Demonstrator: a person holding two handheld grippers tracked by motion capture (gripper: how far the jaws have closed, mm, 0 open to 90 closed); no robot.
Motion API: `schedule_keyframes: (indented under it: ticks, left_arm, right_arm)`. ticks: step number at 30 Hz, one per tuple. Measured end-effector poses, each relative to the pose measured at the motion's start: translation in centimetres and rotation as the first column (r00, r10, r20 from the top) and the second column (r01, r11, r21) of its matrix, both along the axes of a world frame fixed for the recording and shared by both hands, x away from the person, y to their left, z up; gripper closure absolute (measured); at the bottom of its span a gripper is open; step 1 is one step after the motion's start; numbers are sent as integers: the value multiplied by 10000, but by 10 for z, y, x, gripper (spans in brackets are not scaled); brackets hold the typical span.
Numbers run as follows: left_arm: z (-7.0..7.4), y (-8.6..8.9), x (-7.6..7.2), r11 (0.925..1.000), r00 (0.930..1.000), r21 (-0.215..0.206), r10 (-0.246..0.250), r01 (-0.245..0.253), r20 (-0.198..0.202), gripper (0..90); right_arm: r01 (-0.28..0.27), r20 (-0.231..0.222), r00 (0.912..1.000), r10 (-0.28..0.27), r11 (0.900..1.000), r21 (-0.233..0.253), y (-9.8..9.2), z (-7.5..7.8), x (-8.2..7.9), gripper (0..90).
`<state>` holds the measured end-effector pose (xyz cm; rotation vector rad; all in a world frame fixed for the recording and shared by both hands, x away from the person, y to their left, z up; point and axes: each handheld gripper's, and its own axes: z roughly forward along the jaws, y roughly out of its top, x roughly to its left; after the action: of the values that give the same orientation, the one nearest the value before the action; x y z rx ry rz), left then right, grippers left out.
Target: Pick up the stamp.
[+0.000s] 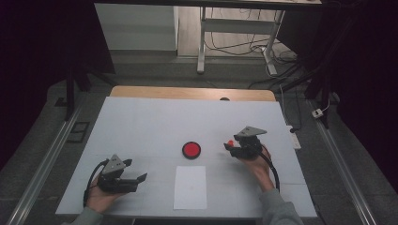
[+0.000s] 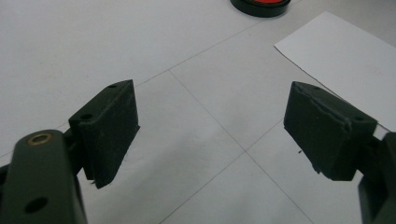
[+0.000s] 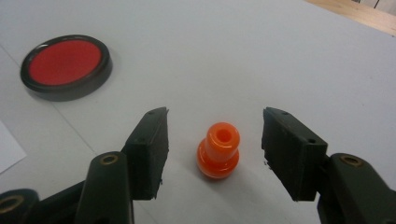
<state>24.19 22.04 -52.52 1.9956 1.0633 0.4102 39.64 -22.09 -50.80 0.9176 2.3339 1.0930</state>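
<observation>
The right gripper (image 3: 215,140) stands released, its jaws either side of the upright orange stamp (image 3: 218,151) without touching it. The red ink pad (image 3: 65,65) lies at ten o'clock from the stamp. The left gripper (image 2: 210,130) is also released, over bare table (image 2: 93,37), with the white paper (image 2: 345,60) at two o'clock.

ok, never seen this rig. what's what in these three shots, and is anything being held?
No robot here: a person holds a two-jaw gripper in each hand. The high view looks down on the white table. The other two pictures come from cameras riding on each gripper, looking along its black jaws.

On the table lie a red disc with a dark rim, a white sheet of paper and a small orange stamp-like piece.

The left gripper is open over bare table. The right gripper is open too, its jaws standing either side of the orange piece without touching it. Nothing is held yet.
</observation>
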Motion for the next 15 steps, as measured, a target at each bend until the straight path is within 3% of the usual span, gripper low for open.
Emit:
schedule_keyframes:
  ticks: [15]
  left_arm:
    - [-1,-1,1,10000,9999,38,-66,66,-94,177]
  right_arm:
    - [75,-63,10000,-74,10000,12,0,-7,6,498]
